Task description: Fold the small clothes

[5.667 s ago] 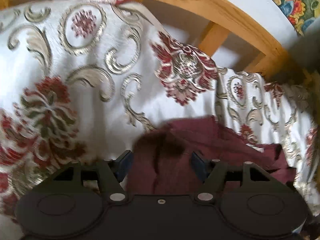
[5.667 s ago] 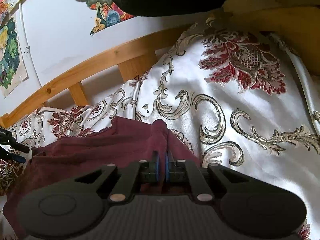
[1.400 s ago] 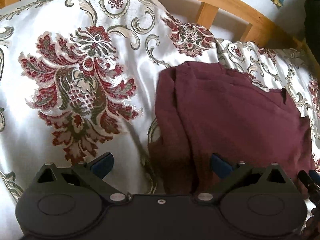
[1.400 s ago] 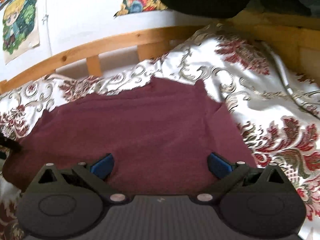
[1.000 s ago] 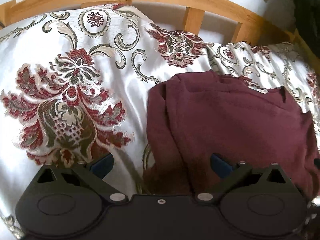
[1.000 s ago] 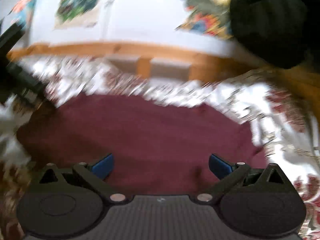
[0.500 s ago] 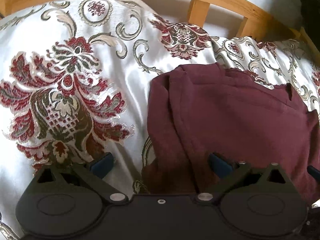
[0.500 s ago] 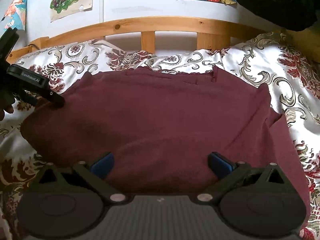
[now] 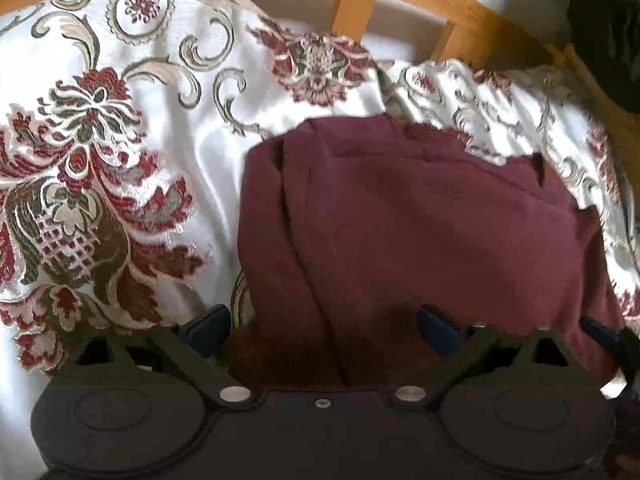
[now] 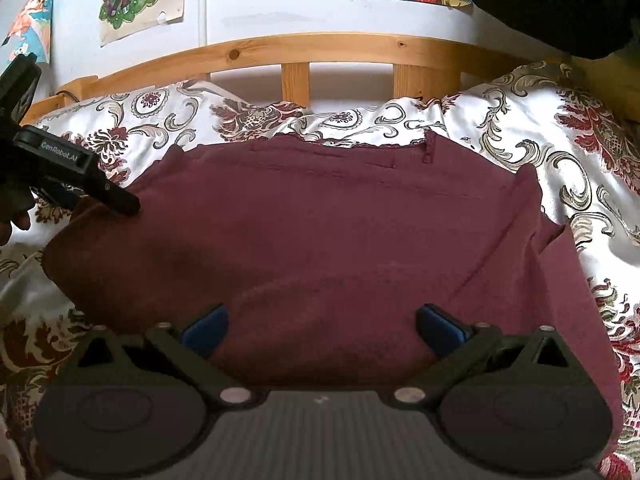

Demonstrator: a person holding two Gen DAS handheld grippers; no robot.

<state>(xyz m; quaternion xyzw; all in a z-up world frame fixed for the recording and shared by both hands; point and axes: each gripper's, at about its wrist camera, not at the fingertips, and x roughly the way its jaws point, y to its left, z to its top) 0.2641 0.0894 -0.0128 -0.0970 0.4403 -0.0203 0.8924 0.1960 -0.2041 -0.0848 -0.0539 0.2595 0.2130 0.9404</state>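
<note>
Soft daylight, fisheye bending, slight blur

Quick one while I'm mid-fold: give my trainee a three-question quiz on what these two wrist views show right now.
1. True or false: the right hand-held gripper is shut on the garment.
2. Multiple choice: the garment lies on A) a bare wooden table, B) a floral bedspread, C) a tiled floor.
3. Fill in: behind the bedspread runs a wooden ____.

Key:
1. False. Its jaws stand wide apart over the cloth, as do those of the left hand-held gripper.
2. B.
3. Bed rail.
</note>
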